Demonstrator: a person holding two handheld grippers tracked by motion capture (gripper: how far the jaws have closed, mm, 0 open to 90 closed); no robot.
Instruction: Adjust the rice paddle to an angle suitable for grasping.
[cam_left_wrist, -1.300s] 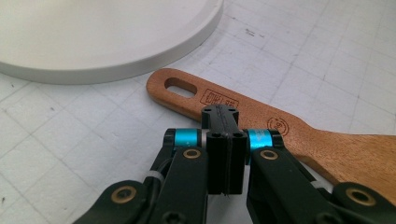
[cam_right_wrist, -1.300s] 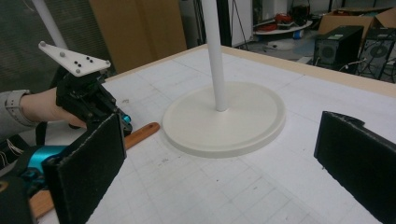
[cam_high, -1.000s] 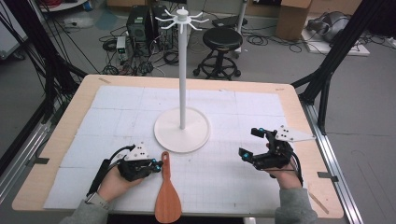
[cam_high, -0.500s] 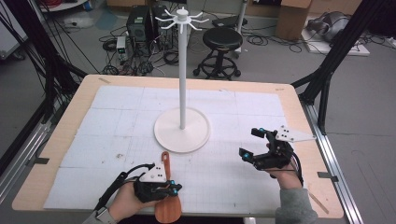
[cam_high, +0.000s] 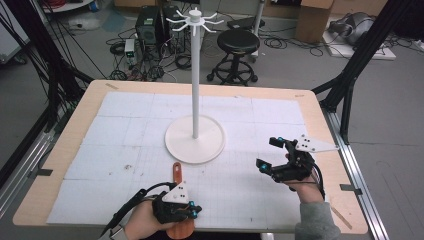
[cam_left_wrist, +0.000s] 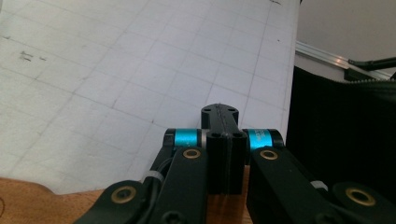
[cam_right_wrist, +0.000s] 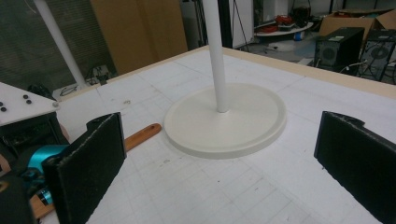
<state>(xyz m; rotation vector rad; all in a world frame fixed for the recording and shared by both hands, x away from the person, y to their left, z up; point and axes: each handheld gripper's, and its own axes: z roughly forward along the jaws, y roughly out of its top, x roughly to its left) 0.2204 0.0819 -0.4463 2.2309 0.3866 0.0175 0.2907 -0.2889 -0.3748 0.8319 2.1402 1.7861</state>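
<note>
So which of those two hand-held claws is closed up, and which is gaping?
The left gripper, over the wooden spatula at the table's near edge, has its jaws shut together. The right gripper stands wide open, facing the white stand.

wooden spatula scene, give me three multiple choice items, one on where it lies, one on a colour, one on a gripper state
1. Where does the wooden spatula lie?
A. near the table's front edge, its handle towards the stand's base
B. hung on the stand's hooks
C. on the stool

2. What colour is the stand?
A. black
B. white
C. red

3. How are the jaws of the right gripper?
A. shut on the spatula
B. shut on the pole
C. open, nothing between them

Answers: 1 A, the high view shows it flat on the mat with the left gripper over its blade end. 2 B, pole and round base are white. 3 C, the right gripper view shows its pads wide apart.
</note>
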